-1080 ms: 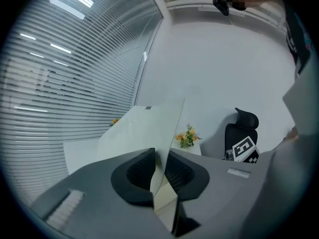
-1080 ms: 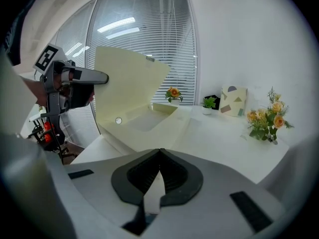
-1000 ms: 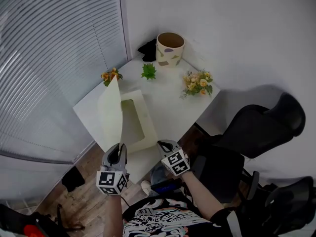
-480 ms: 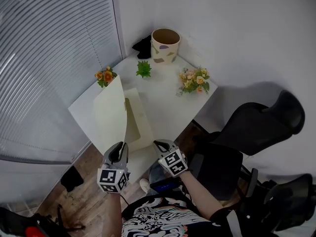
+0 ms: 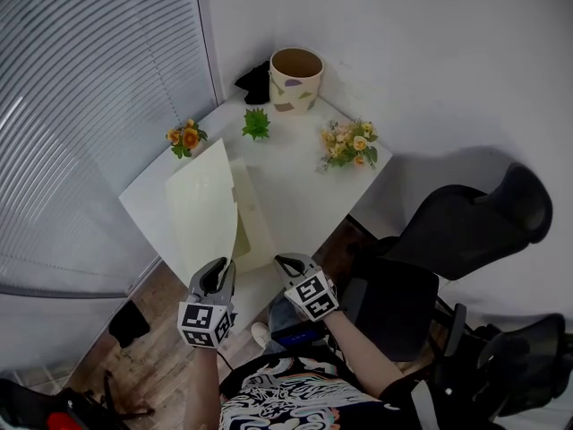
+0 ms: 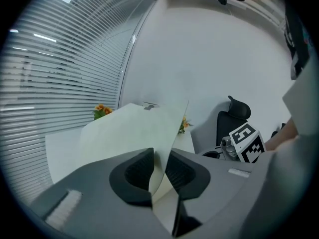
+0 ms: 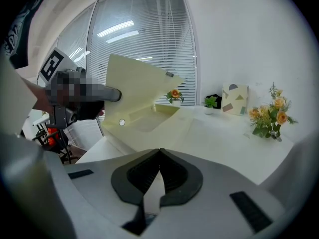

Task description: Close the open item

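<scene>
Your left tongs [image 6: 160,156], just opening, loosely straddle the lid [image 6: 129,133], which hides the box [image 5: 257,227]; right tongs [image 7: 159,152] closed, empty.

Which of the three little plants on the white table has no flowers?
The all-green plant in the middle, nearest the speckled pot; the orange posy and yellow bouquet either side both bloom.

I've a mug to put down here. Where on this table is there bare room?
Bare table lies between the pale box and the yellow bouquet, running to the near right edge. The box fills the left; the back corner is crowded with green plant, patterned pot, orange flowers.
</scene>
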